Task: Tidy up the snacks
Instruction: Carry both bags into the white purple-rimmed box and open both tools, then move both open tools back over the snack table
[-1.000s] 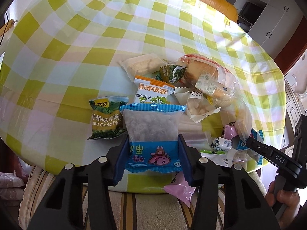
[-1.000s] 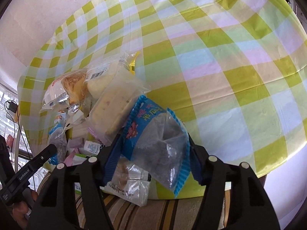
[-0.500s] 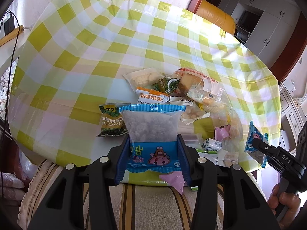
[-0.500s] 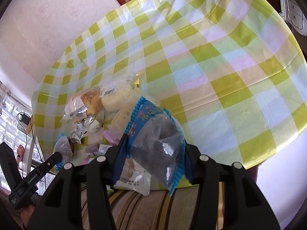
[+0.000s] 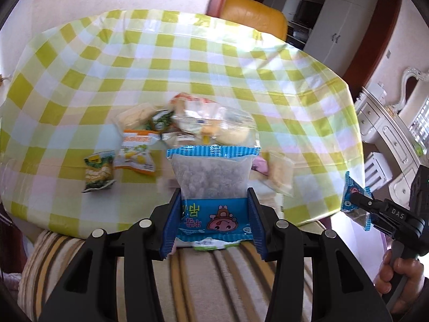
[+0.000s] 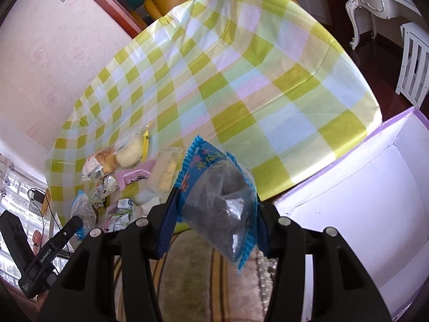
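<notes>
As claws (image 5: 213, 214) pinch, crinkly blue packets (image 5: 211, 185), checked plastic tablecloth (image 5: 187, 61)

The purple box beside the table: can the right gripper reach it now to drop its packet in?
Probably yes. The purple box stands open just past the right gripper, nothing lies between them, and its inside shows bare. The gripper is shut on a blue snack packet, already lifted off the table.

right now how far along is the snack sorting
Early. The white box shows nothing inside, so nothing looks sorted. In hand: the left gripper and right gripper each hold a blue packet. Left: the snack pile on the checked tablecloth.
</notes>
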The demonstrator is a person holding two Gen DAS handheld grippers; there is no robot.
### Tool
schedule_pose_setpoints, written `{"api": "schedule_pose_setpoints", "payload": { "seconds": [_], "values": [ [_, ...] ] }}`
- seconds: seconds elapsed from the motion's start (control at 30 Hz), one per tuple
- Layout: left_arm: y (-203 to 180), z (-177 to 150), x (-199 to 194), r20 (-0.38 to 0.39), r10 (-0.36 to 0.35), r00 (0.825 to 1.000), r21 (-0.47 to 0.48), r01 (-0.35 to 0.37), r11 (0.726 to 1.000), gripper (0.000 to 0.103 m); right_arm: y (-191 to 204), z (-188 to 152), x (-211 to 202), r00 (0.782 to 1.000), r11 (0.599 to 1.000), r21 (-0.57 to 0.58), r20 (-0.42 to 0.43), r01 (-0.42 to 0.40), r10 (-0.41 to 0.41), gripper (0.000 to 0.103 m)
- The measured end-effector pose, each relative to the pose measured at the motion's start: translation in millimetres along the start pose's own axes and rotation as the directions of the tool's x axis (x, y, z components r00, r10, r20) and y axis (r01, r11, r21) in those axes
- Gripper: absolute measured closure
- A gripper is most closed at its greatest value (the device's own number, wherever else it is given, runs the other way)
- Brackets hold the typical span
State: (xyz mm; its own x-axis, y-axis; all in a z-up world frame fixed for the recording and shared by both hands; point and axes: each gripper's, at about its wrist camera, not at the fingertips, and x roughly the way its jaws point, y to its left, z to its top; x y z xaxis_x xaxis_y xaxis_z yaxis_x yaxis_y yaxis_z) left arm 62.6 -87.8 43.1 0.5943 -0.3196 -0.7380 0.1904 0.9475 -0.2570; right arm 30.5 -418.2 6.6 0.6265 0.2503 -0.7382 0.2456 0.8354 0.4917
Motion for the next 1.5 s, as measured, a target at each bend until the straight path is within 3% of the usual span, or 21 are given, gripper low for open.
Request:
{"api": "schedule_pose_setpoints", "payload": {
  "seconds": [0.17,0.27,0.37,0.6,0.87,1.0,1.07,1.17,1.2,1.37,1.5],
  "values": [
    [-67.5,-6.6,20.7,-0.095,-0.145,0.985,0.108,0.155,0.982,0.058,-49.2,-6.1,-15.0,0.996,0.994,0.062,0.008,0.086,-0.086,0.053],
    [-110.2,-12.7,35.4,-0.167,-0.208,0.964,0.169,0.236,0.957,0.058,-78.2,-11.6,-20.2,0.991,0.986,0.104,0.004,0.13,-0.131,0.053],
    [-152.4,-20.8,52.9,-0.254,-0.261,0.931,0.211,0.316,0.925,0.058,-103.2,-17.5,-23.1,0.986,0.976,0.141,0.002,0.168,-0.17,0.053],
    [-229.6,-49.0,84.6,-0.397,-0.278,0.875,0.303,0.41,0.86,0.058,-156.2,-30.8,-23.2,0.967,0.94,0.228,-0.028,0.254,-0.254,0.053],
    [-274.2,-64.1,108.1,-0.481,-0.268,0.835,0.35,0.463,0.814,0.058,-187.9,-38.3,-22.4,0.953,0.907,0.296,-0.052,0.3,-0.298,0.052],
    [-279.9,-68.9,115.7,-0.51,-0.261,0.82,0.353,0.477,0.805,0.057,-192.5,-37.1,-21.9,0.947,0.895,0.315,-0.055,0.316,-0.316,0.05],
    [-279.3,-68.5,117.7,-0.517,-0.267,0.813,0.343,0.483,0.806,0.055,-193.0,-36.2,-23.0,0.947,0.894,0.319,-0.052,0.315,-0.316,0.047],
    [-277.0,-67.1,119.4,-0.516,-0.275,0.811,0.329,0.484,0.811,0.031,-190.3,-34.3,-23.9,0.946,0.893,0.317,-0.049,0.319,-0.321,0.032],
    [-275.9,-66.1,118.0,-0.511,-0.282,0.812,0.324,0.486,0.812,0.029,-189.9,-34.0,-25.0,0.946,0.892,0.319,-0.045,0.319,-0.322,0.031],
    [-267.1,-59.3,108.1,-0.475,-0.311,0.823,0.304,0.485,0.82,0.029,-181.0,-28.8,-29.8,0.945,0.886,0.342,-0.022,0.313,-0.325,0.026],
    [-259.2,-51.6,96.8,-0.42,-0.303,0.855,0.324,0.453,0.83,0.029,-163.7,-20.3,-33.2,0.948,0.895,0.332,0.005,0.297,-0.317,0.026]
  ]
}}
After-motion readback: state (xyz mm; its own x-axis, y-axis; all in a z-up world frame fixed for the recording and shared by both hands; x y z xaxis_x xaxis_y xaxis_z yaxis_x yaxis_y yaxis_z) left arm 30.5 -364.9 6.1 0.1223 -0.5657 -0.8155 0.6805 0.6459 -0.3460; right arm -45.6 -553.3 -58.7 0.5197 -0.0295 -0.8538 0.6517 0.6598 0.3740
